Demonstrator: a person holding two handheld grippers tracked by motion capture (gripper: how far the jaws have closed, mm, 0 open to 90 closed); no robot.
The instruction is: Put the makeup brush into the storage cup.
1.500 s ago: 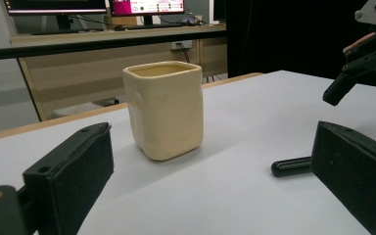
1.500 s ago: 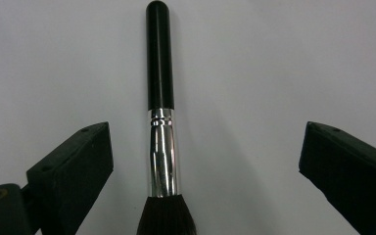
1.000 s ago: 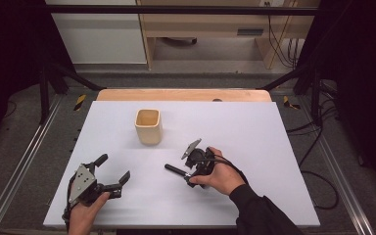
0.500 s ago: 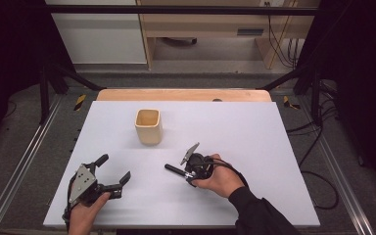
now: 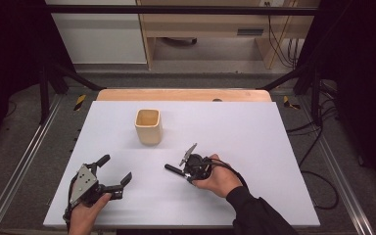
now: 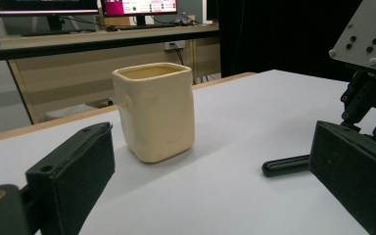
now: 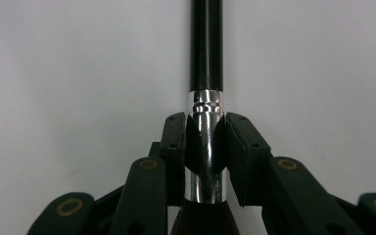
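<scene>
Brush point(image 7: 206, 58) lying flat, right tongs point(image 7: 205, 152) clamping its slick ferrule, left tongs point(image 5: 111, 171) gaping wide; risking slip while lifting.

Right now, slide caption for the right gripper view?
Right tongs shut on brush's chrome ferrule, black handle pointing ahead.

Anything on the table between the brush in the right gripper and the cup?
Nothing visible. The right gripper is shut on the brush, and bare table lies between it and the cup. The left gripper sits off to the side.
</scene>
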